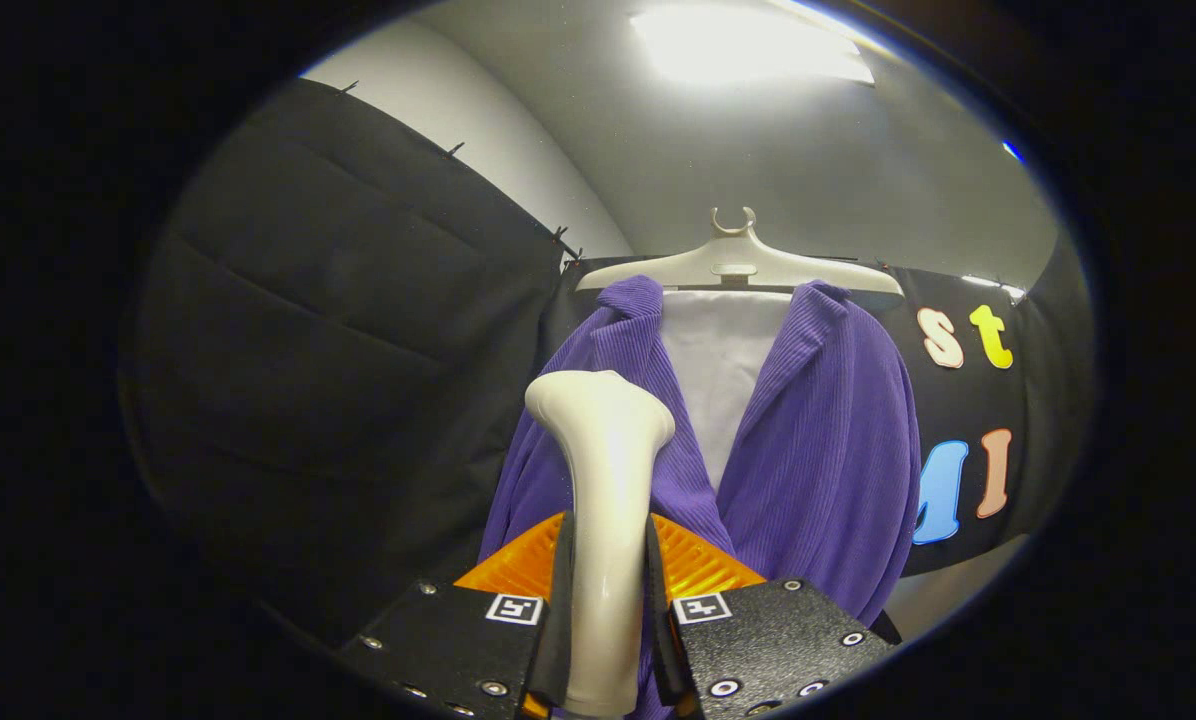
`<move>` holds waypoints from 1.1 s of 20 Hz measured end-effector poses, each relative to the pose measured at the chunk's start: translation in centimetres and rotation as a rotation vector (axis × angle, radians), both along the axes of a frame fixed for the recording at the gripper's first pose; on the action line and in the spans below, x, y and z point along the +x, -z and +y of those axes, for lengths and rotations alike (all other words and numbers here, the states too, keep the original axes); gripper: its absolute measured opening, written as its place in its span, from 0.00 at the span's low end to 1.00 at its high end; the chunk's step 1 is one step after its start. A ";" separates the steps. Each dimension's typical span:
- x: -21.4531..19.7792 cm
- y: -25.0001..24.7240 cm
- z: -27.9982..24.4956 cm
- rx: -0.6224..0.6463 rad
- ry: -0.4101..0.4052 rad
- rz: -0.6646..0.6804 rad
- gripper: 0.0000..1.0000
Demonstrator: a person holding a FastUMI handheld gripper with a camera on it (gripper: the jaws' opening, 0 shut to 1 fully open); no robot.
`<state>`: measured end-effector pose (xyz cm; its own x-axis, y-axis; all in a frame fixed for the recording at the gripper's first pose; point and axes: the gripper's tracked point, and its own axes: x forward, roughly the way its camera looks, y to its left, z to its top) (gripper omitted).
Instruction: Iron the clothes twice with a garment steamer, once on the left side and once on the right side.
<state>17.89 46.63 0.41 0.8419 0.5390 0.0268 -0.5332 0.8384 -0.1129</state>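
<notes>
A purple ribbed garment (818,440) with a white inner panel (723,370) hangs on a pale hanger (738,265) against the booth's black wall. My gripper (608,570) is shut on the handle of a cream garment steamer (603,450), which stands upright between the fingers. The steamer's flared head (598,400) rises in front of the garment's left front, near the left lapel. Whether the head touches the fabric I cannot tell.
Black cloth wall (358,330) stands close on the left and runs behind the garment to the right. A grey ceiling with a bright lamp (748,45) is overhead.
</notes>
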 end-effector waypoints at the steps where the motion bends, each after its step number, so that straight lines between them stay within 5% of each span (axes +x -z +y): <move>1: 0.1 0.5 -0.1 -0.007 -0.002 0.002 0.33; 22: -6.3 14.7 -4.2 -0.131 -0.029 0.240 0.33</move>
<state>11.58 42.43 -14.33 0.7999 0.5486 -0.2432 -0.5812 0.8091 -0.0866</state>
